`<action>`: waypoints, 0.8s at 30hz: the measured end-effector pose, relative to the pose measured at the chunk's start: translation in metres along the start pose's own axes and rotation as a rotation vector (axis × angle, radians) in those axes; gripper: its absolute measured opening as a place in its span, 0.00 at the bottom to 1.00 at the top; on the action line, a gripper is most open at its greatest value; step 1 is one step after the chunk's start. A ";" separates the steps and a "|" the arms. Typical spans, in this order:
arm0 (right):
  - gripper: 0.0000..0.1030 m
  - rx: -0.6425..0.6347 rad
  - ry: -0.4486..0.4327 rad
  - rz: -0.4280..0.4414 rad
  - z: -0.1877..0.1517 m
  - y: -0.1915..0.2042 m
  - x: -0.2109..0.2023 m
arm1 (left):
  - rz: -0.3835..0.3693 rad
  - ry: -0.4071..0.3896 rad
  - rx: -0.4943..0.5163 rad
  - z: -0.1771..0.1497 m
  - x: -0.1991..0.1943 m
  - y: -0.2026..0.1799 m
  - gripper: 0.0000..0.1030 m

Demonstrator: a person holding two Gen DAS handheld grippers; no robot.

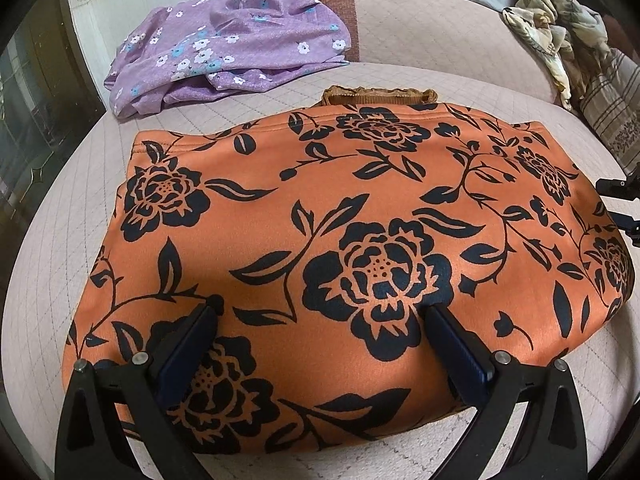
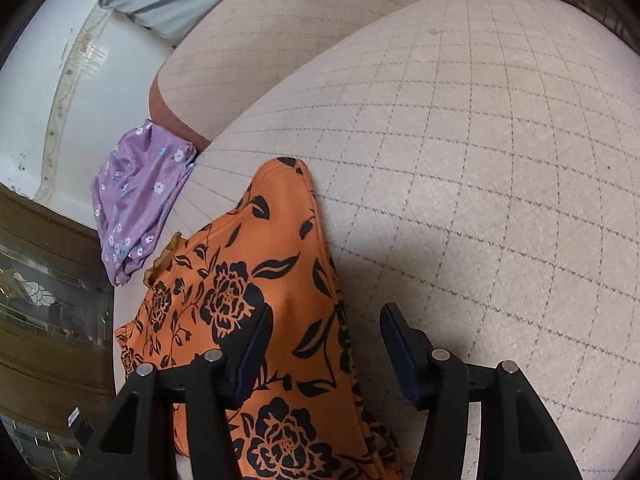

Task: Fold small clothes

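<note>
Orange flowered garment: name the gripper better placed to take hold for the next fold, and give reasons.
Probably the right gripper: its open jaws straddle the orange garment at its side edge, so closing could catch the cloth. The left gripper is open over the flat middle, with no edge between its fingers.

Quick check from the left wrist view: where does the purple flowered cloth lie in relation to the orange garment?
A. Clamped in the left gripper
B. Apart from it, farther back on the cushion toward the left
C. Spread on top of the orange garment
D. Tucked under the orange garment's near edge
B: the purple flowered cloth lies bunched behind the orange garment, with bare cushion showing between them.
</note>
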State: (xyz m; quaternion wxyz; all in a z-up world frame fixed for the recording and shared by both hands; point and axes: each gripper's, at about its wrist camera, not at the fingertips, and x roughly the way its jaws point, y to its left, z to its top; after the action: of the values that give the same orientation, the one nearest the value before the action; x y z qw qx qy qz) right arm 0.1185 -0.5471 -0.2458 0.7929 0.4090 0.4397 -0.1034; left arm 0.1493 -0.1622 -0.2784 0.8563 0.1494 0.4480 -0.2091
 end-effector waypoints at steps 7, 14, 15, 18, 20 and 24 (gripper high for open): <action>0.58 -0.001 -0.010 0.010 -0.003 0.001 -0.001 | -0.003 -0.023 0.010 -0.006 -0.003 0.000 1.00; 0.58 0.021 -0.003 0.064 -0.009 -0.001 -0.007 | -0.035 -0.058 0.047 -0.012 -0.006 0.002 1.00; 0.58 0.013 -0.017 0.070 -0.011 0.001 -0.009 | -0.046 -0.033 0.053 -0.006 -0.006 0.004 1.00; 0.58 -0.073 -0.075 0.105 -0.017 0.016 -0.023 | 0.026 -0.122 0.012 0.004 -0.018 0.012 1.00; 0.58 -0.126 -0.078 0.135 -0.021 0.026 -0.027 | 0.088 -0.178 -0.018 0.015 -0.027 0.019 1.00; 0.58 -0.199 -0.050 0.160 -0.031 0.043 -0.023 | 0.102 -0.131 -0.128 0.024 -0.018 0.035 1.00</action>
State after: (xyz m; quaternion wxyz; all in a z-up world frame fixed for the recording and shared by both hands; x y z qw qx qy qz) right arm 0.1090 -0.5009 -0.2126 0.8459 0.3593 0.3940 -0.0060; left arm 0.1742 -0.1385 -0.2478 0.9011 0.1030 0.3953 -0.1457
